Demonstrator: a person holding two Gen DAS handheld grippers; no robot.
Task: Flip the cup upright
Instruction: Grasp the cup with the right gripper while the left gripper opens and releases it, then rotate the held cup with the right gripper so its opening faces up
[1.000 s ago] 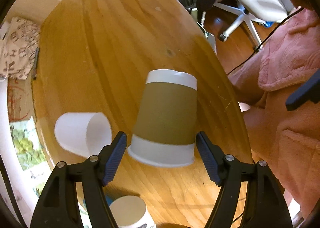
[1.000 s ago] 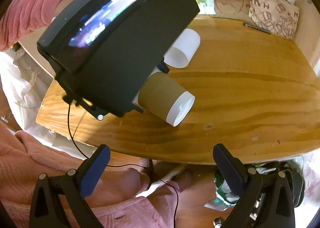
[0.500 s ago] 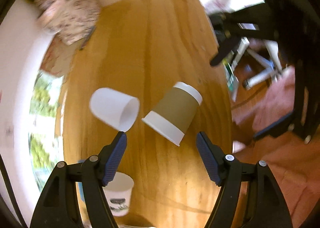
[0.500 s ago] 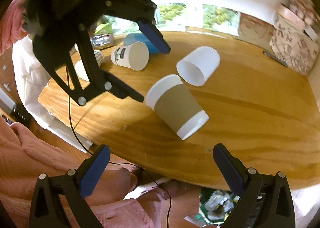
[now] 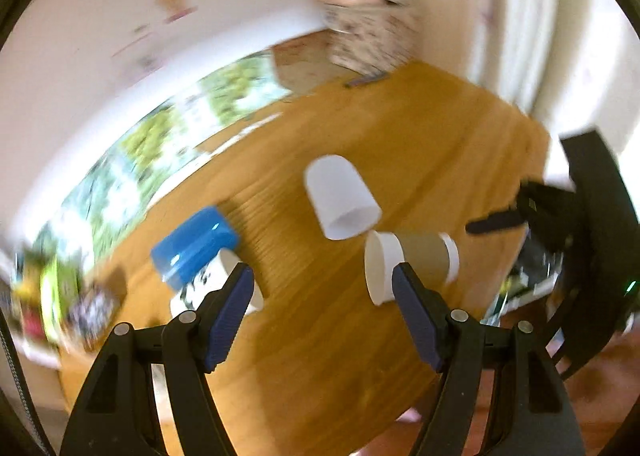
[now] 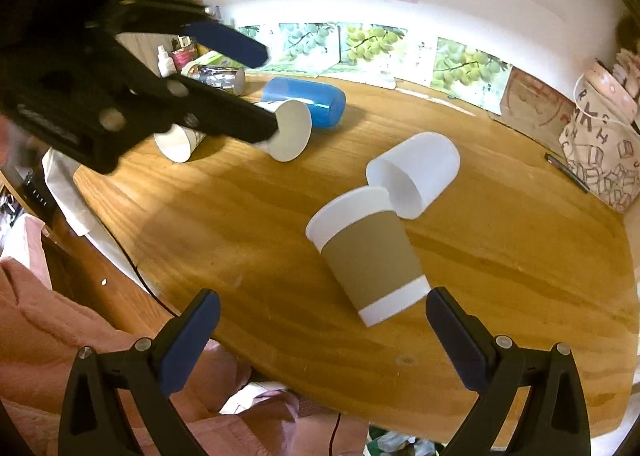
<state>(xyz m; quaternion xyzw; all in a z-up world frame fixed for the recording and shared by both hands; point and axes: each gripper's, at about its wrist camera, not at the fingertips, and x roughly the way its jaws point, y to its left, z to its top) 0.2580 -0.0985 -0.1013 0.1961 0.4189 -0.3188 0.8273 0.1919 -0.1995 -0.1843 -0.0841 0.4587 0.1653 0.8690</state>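
Observation:
A paper cup with a brown sleeve [image 6: 370,256] lies on its side on the wooden table [image 6: 200,223], mouth toward the far left; it shows in the left wrist view [image 5: 416,260] too. A plain white cup [image 6: 416,173] lies on its side touching it, also seen in the left wrist view [image 5: 340,195]. My right gripper [image 6: 320,336] is open and empty, low over the near table edge, just short of the brown cup. My left gripper [image 5: 322,308] is open and empty; in the right wrist view it [image 6: 240,83] hovers above the table's far left.
A blue cup [image 6: 308,95], a printed paper cup [image 6: 280,127], another paper cup [image 6: 180,141] and a shiny can [image 6: 218,75] lie at the far left. A patterned bag [image 6: 604,143] and a pen [image 6: 566,171] are at the right. A pink robe [image 6: 60,336] is below the table edge.
My left gripper has pulled back and swung away to the left, leaving the brown cup lying on its side. The right gripper has come closer to the brown cup.

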